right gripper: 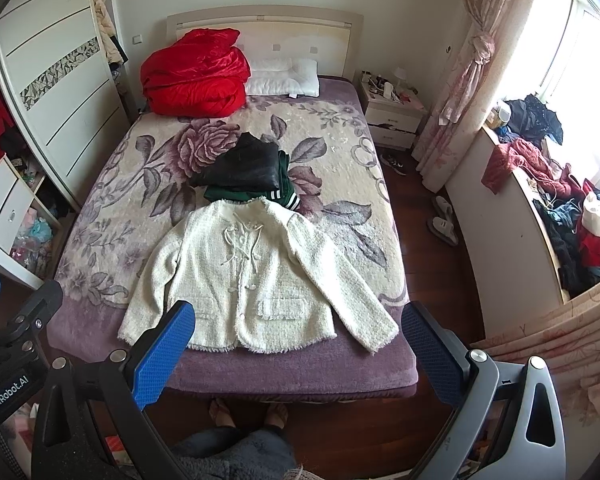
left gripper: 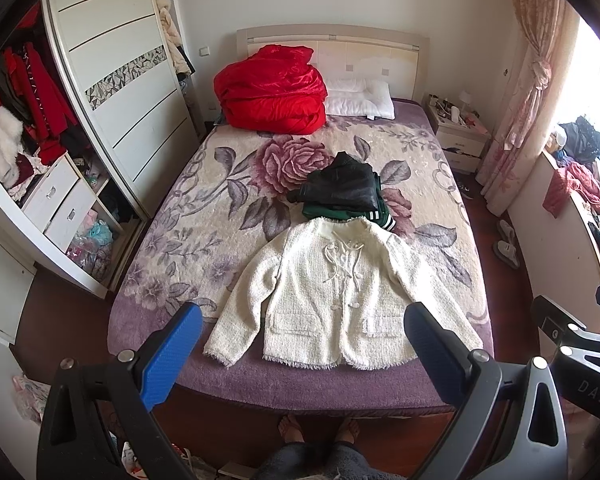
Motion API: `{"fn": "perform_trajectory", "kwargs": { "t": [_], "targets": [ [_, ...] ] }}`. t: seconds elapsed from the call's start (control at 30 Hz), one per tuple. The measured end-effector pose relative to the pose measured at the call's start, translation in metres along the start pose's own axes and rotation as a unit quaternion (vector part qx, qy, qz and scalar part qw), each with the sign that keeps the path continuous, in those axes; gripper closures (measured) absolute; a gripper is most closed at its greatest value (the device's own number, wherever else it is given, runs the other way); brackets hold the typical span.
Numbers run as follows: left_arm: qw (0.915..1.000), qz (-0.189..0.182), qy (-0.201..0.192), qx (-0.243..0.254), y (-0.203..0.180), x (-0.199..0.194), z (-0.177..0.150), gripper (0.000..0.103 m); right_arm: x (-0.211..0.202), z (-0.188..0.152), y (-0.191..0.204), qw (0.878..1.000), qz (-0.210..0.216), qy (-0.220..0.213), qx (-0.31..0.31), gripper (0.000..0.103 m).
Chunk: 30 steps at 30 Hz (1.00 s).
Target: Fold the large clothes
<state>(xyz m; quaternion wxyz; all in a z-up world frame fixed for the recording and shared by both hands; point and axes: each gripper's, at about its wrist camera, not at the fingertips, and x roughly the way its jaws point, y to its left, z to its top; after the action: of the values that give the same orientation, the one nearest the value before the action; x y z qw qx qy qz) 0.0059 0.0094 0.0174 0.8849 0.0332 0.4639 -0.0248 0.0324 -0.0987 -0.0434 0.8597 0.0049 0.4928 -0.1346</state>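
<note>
Both hand-held grippers, left [left gripper: 302,324] and right [right gripper: 298,322], hover spread above the white jacket [right gripper: 252,276]

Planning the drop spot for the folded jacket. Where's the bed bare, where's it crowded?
Free: the blanket left of the white jacket, toward the wardrobe; the right strip between the jacket sleeve and bed edge; and the band between the red quilt and the dark pile. Crowded: centre line, where the pile touches the jacket collar, and the headboard end with quilt and pillow.

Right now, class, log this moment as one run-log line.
stage: pre-fold | cream tweed jacket: flat on floral bed blanket | left gripper: open, above | right gripper: open, above
</note>
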Motion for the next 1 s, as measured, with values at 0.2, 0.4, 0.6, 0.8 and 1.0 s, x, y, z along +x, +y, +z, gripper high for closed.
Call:
{"fn": "perform_trajectory", "kwargs": {
  "t": [0.2,0.4,0.6,0.8,1.0],
  "targets": [
    [1.0000,0.001,-0.002,0.000,-0.001,-0.002,0.002,0.000,-0.001,0.000,0.001,1.000,0.000,0.000,0.000,0.000],
    [1.0000,0.002,-0.004,-0.002,-0.002,-0.013,0.003,0.000,-0.005,0.004,0.002,1.000,0.001,-0.001,0.000,0.000],
    [1.0000,0.003,-0.007,-0.004,-0.001,-0.014,0.001,0.000,-0.006,0.005,0.006,1.000,0.000,-0.001,0.000,0.000],
    [1.0000,0.003,-0.006,-0.005,0.001,-0.015,0.000,0.000,-0.008,0.005,0.008,1.000,0.000,-0.002,-0.002,0.000],
    [1.0000,0.003,-0.008,-0.005,0.001,-0.013,-0.002,0.000,-0.009,0.005,0.007,1.000,0.000,-0.002,-0.001,0.000]
  ]
}}
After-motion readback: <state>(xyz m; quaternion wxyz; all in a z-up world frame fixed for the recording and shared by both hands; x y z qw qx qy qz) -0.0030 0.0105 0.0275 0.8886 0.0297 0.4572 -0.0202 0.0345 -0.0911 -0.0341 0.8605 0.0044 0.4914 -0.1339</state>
